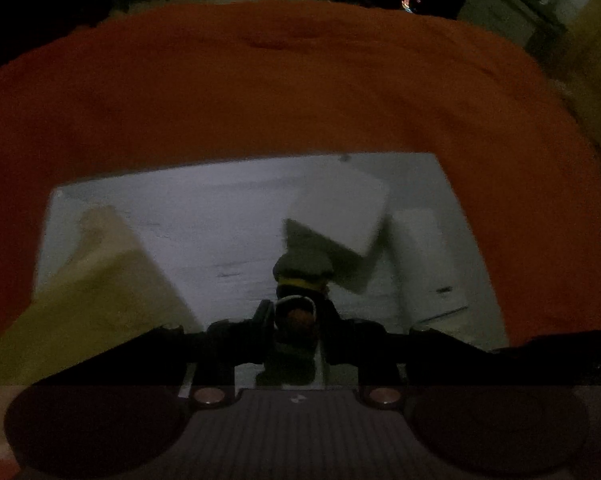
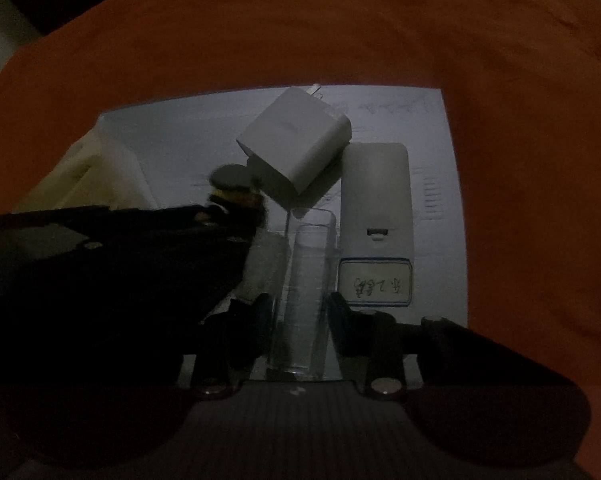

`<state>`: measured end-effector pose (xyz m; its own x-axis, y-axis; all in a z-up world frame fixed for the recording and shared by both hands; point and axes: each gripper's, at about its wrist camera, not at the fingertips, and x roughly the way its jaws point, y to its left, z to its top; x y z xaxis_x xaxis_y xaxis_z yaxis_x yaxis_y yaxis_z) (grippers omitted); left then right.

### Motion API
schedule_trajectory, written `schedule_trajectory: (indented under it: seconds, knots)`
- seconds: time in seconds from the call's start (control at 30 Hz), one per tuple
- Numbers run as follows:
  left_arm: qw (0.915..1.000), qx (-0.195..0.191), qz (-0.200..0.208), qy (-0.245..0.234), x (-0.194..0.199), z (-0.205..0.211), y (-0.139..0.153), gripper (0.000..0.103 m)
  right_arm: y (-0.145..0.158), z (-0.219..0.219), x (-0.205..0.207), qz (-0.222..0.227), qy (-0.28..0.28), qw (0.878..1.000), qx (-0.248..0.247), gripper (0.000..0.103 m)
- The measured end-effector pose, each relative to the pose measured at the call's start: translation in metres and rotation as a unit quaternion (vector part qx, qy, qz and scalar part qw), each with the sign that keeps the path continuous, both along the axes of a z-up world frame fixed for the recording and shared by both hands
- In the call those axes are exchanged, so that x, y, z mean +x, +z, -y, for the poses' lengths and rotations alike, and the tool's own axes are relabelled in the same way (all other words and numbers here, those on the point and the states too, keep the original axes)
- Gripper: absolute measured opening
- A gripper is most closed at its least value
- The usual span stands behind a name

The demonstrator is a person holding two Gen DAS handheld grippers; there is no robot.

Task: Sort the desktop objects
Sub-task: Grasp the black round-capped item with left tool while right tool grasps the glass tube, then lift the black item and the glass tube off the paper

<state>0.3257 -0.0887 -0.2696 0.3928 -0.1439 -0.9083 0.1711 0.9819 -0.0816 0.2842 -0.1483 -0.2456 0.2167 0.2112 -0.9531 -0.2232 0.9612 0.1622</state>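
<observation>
A small dark figure [image 1: 300, 276] with a grey cap and a yellow band stands on the white board [image 1: 204, 216], and my left gripper [image 1: 296, 320] is shut on its lower part. In the right wrist view the same figure [image 2: 232, 184] shows at the tip of the left gripper [image 2: 236, 210], which reaches in from the left. My right gripper [image 2: 300, 312] is closed around a clear plastic case [image 2: 306, 276] lying lengthwise between its fingers. A white charger cube [image 2: 296, 144] and a white power bank [image 2: 376, 200] with a handwritten label lie just beyond.
The white board [image 2: 440, 240] lies on an orange cloth [image 2: 300, 32] that surrounds it on all sides. A pale yellow block [image 1: 96, 272] sits at the board's left side. The charger cube [image 1: 340, 216] leans close behind the figure. The scene is dim.
</observation>
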Motion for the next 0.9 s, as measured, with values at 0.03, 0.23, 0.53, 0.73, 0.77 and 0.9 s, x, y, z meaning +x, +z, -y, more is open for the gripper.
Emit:
schedule_trajectory:
  seconds: [0.03,0.23,0.53,0.73,0.77,0.9]
  knots:
    - [1.0,0.002,0.003,0.001,-0.002,-0.003,0.0,0.02,0.0,0.001,-0.001,0.0,0.003,1.0,0.001,0.033]
    - [0.9998,-0.014,-0.012,0.005,-0.007,-0.036,0.002,0.02,0.003,0.009,0.001,0.001,0.0,1.0,0.012,0.033]
    - [0.9986,-0.034,-0.04,0.01,-0.023,-0.07,0.007,0.02,0.002,0.009,0.016,0.002,-0.008,1.0,0.014,0.032]
    - [0.9981,-0.039,-0.047,0.007,-0.028,-0.076,0.006,0.021,0.001,0.0,0.022,-0.005,-0.008,1.0,0.01,0.032]
    - [0.9983,-0.035,-0.046,0.009,-0.027,-0.075,0.007,0.021,0.0,-0.001,0.023,-0.006,-0.01,1.0,0.01,0.032]
    - [0.9985,-0.03,-0.045,0.008,-0.022,-0.071,0.008,0.023,0.001,-0.005,0.026,-0.011,-0.017,1.0,0.006,0.033]
